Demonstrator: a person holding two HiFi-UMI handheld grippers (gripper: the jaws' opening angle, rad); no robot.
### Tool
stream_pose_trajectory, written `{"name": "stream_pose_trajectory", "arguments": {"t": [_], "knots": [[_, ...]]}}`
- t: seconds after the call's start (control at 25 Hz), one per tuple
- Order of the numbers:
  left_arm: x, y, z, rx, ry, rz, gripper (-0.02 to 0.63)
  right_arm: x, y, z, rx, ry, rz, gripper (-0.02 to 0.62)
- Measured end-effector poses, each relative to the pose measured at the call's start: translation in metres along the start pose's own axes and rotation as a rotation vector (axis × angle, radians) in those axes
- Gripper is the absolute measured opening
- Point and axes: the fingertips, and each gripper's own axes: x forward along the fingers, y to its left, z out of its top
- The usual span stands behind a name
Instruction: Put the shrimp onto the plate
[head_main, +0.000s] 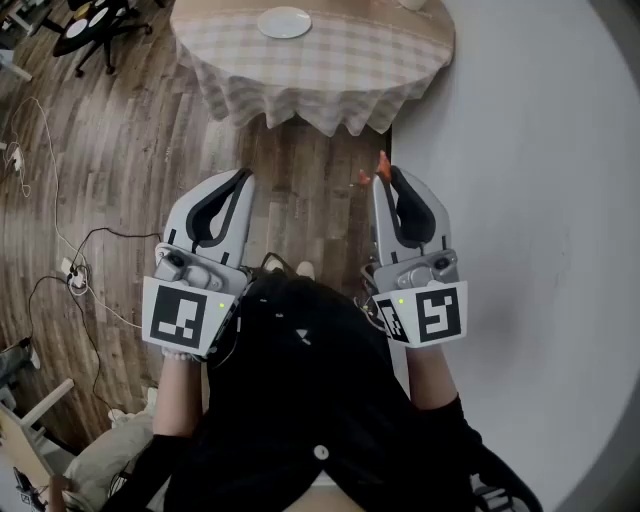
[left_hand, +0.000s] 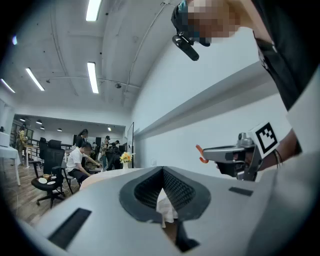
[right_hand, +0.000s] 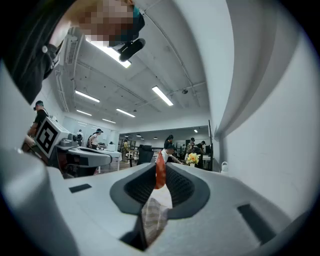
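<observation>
— Since the shrimp (head_main: 381, 164) already sits in your right gripper (head_main: 386, 176), how far do you judge the task to be?

— About half, I think. The picking is done and the placing is not. The plate (head_main: 284, 22) lies on the round table (head_main: 330, 70) with the checked cloth, well apart from both grippers, and it looks bare.

— And the grip itself?

— In the right gripper view, the jaws are almost together and press on the shrimp (right_hand: 160, 171) near their tips. It stands upright there, orange, with one end past the tips.

— Your left gripper (head_main: 240, 180)?

— Its jaws meet at the tips and nothing is between them. I see only pale cloth through the gap. It touches nothing and hangs beside the right one, above the wooden floor (head_main: 120, 150).

— So what remains?

— I must carry the shrimp forward to the plate and let it go there.
</observation>
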Motion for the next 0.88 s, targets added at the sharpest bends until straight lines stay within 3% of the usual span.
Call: {"name": "stream_pose_trajectory", "arguments": {"t": [0.88], "knots": [[-0.004, 0.0, 0.005, 0.015, -0.01, -0.009, 0.0, 0.003, 0.007, 0.012, 0.021, -0.035, 0.004, 0.048]]}}
